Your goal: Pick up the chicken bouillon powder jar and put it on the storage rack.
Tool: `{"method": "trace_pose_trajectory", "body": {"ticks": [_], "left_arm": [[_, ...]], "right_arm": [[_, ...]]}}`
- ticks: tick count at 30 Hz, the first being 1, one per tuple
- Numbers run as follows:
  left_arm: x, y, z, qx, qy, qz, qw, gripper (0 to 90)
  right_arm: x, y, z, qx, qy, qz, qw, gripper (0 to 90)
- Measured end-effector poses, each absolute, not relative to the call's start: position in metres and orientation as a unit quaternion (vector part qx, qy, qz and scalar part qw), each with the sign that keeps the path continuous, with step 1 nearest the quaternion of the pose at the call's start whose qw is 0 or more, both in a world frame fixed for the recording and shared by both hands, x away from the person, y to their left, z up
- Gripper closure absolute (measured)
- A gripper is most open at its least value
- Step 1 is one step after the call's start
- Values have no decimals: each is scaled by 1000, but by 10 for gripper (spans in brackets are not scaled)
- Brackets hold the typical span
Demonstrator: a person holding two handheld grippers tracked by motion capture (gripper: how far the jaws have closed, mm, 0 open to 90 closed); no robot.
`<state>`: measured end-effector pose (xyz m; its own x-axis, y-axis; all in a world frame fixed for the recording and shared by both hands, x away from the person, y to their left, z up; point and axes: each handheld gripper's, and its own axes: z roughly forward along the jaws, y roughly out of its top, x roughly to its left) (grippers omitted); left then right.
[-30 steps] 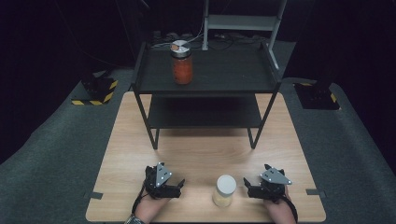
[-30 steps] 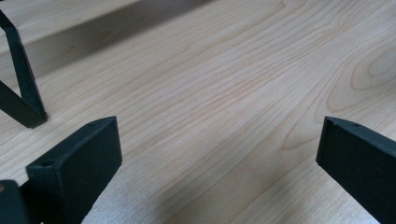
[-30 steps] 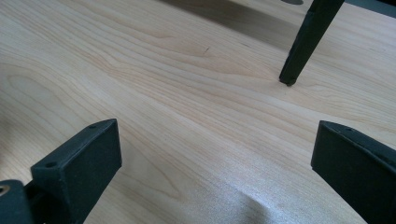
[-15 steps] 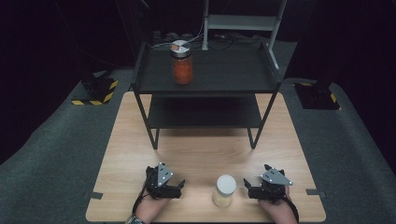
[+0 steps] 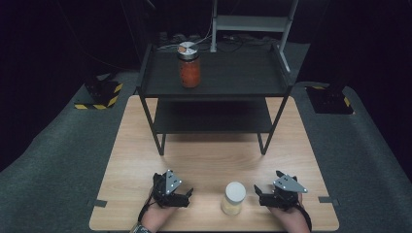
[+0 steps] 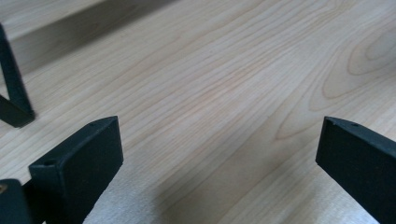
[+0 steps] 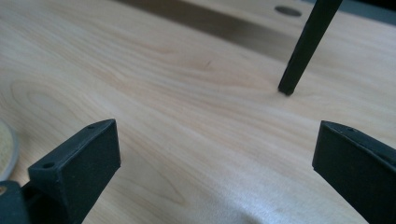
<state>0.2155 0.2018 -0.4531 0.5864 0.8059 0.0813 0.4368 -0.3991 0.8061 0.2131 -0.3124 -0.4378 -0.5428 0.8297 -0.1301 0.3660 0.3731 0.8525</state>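
Note:
A short jar with a white lid and pale yellow contents (image 5: 233, 198) stands near the table's front edge, between my two grippers. Its edge also shows as the jar (image 7: 5, 148) at the left of the right gripper view. My left gripper (image 5: 186, 193) (image 6: 219, 140) rests on the wood to the jar's left, open, with nothing between its jaws. My right gripper (image 5: 264, 193) (image 7: 217, 135) rests to the jar's right, also open and empty, a short gap from the jar. A taller jar of orange-red contents with a metal lid (image 5: 189, 65) stands on the top shelf of the black rack (image 5: 228, 90).
The black two-shelf rack stands on the far half of the wooden table (image 5: 214, 160); its front legs (image 6: 16, 100) (image 7: 301, 56) show in the gripper views. Bare wood lies between the rack and my grippers. Grey floor surrounds the table.

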Motion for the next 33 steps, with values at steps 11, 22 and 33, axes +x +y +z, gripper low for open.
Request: {"method": "trace_pose_trajectory", "body": {"ticks": [11, 22, 33], "left_arm": [[216, 202, -453, 802, 388, 237, 388, 9], [215, 203, -454, 800, 389, 237, 391, 9], [215, 203, -454, 800, 387, 237, 392, 10]], "right_arm": [[199, -314, -425, 372, 761, 438, 301, 4], [183, -314, -408, 353, 745, 479, 301, 0], [174, -311, -398, 333, 738, 512, 286, 0]]}}
